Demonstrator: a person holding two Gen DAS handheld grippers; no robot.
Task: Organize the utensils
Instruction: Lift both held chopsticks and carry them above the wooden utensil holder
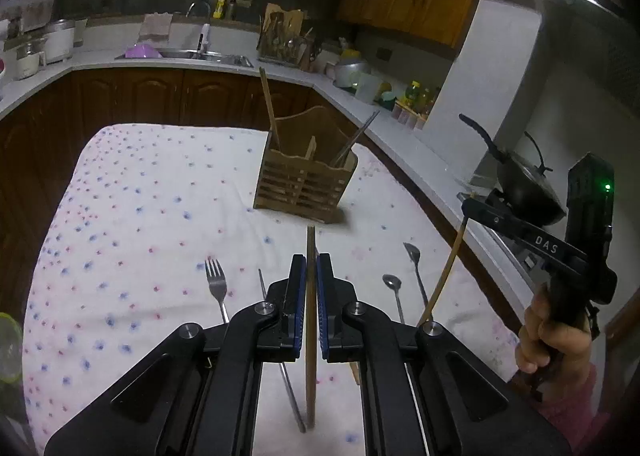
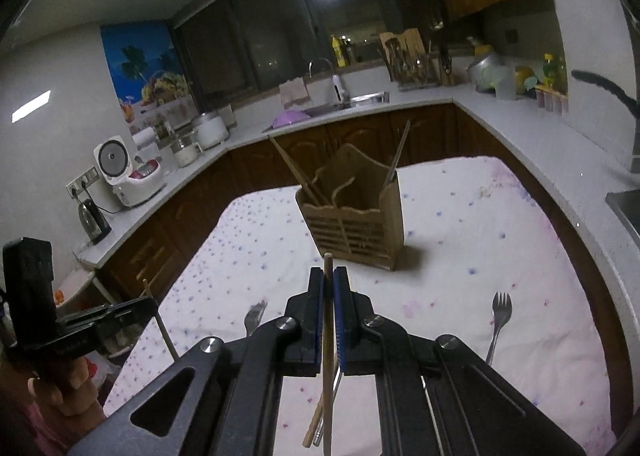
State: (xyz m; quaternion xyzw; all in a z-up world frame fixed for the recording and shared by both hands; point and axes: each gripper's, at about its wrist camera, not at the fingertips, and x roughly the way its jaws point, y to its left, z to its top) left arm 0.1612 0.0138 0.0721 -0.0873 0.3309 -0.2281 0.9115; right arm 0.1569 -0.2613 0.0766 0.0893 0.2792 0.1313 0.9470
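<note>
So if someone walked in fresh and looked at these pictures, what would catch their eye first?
Probably the left gripper and right gripper, each shut on a brown wooden chopstick, low in the foreground. Beyond them, the slatted wooden utensil holder stands mid-table on the white flower-dotted tablecloth, with a silver metal fork lying nearer.

I am working in a home kitchen: dark wooden cabinets (image 2: 360, 136) run under a white L-shaped counter (image 2: 420, 102), steel sink (image 2: 352, 102) set in it, white rice cooker (image 2: 132, 176) at its left end.
</note>
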